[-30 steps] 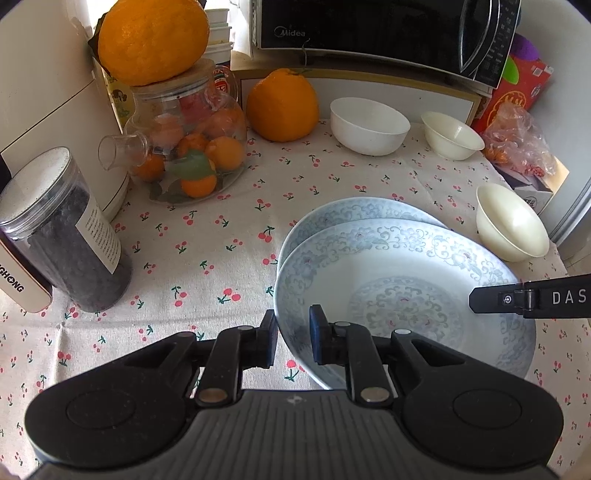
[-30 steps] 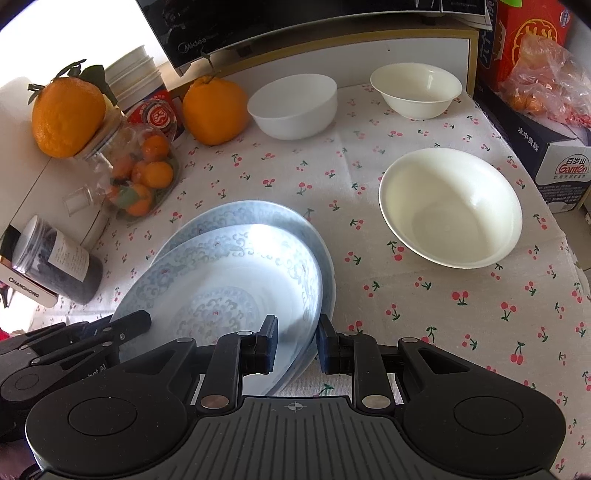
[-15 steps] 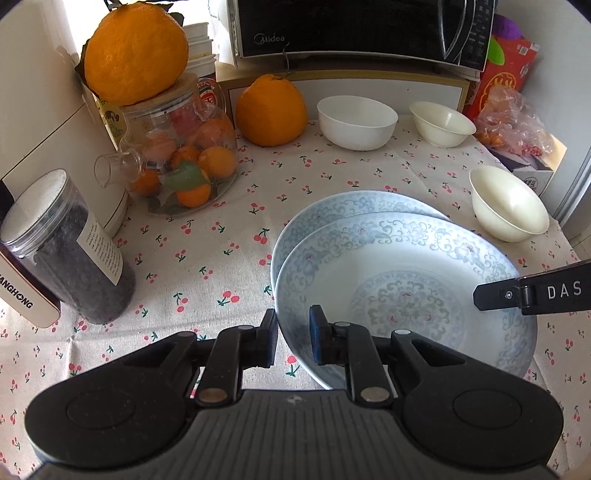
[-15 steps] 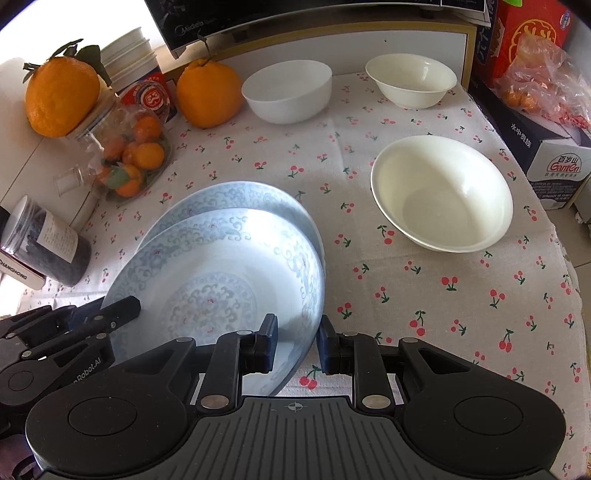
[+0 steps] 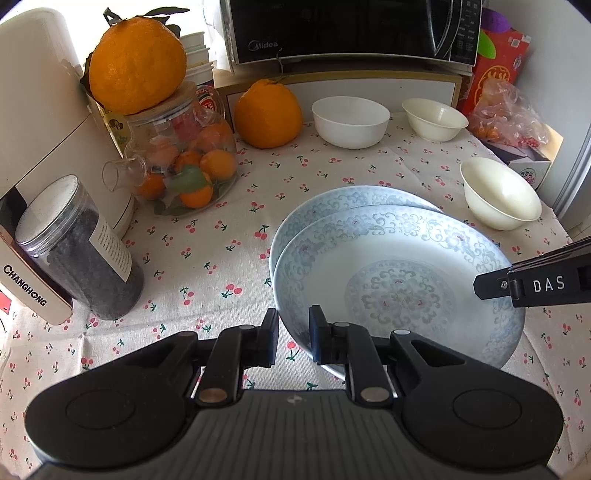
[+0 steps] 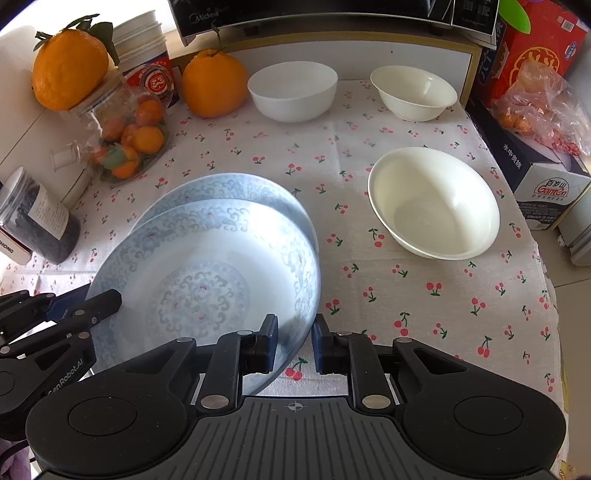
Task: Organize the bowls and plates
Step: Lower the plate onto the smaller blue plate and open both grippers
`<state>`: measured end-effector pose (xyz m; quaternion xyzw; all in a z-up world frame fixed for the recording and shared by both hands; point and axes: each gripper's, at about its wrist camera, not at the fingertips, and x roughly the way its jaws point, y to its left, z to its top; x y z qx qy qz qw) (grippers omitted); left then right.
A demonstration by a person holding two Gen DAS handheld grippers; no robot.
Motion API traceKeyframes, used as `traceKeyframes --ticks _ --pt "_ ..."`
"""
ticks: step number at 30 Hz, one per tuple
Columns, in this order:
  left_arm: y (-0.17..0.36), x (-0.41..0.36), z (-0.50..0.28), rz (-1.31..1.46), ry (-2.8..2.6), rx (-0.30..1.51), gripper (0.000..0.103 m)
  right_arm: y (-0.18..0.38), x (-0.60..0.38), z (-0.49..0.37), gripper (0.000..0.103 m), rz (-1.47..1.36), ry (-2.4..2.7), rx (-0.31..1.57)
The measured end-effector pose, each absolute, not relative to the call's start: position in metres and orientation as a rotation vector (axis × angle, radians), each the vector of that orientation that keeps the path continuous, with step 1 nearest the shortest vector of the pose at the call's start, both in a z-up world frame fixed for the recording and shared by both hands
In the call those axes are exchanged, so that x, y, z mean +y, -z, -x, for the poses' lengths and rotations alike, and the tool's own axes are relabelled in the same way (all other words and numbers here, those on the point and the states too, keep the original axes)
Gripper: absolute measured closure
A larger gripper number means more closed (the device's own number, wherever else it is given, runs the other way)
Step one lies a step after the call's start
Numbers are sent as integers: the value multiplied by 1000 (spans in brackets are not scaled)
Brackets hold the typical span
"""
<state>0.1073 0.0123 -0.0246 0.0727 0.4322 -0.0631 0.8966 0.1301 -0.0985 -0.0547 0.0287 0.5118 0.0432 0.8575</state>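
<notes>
You hold the top plate (image 5: 399, 280) from both sides: your left gripper (image 5: 293, 332) is clenched on its near-left rim, one finger under the edge and one over it, and your right gripper (image 6: 294, 338) straddles the opposite rim, its jaws having just been closing with the plate's edge between them and pinched. This top plate sits over a second, matching blue-patterned plate (image 5: 354, 197), which peeks out just beyond it, farther ahead of both grippers. From your left gripper, the right gripper's black finger marked DAS reaches in from the right over the plate's far side; from your right gripper, the left gripper shows low on the left, at the plate's rim. Ahead and right of your right gripper a cream bowl (image 6: 434, 203) stands alone on the cherry-print surface (image 6: 443, 295), clear of the plates. Farther ahead, near the back edge, a white bowl (image 6: 291, 90) and a smaller cream bowl (image 6: 413, 92) stand side by side but apart. Left of the white bowl lies an orange (image 6: 214, 83). Ahead and left of your left gripper stand a glass jar of small fruit (image 5: 181, 162) with a large orange (image 5: 136, 64) on its lid, and, nearer, a clear canister of dark contents (image 5: 77, 247). A microwave (image 5: 351, 29) stands behind the bowls.
</notes>
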Motion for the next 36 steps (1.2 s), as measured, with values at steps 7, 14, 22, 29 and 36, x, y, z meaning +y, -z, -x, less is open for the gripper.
traceKeyframes --ticks 7,14,22,29,36 --pt "21 12 -104 -134 116 902 88 55 -98 -129 86 -58 -94 1076" --pt "21 10 -102 -150 102 884 89 56 -99 -130 86 -65 -98 1074" --pt "25 8 -106 -173 86 868 89 61 -99 -135 86 -81 -97 1064" --pt "32 9 -113 -159 94 860 89 67 -104 -140 86 -130 -88 1042" --pt "33 14 -115 -115 117 876 88 68 -113 -143 79 -211 -107 1035"
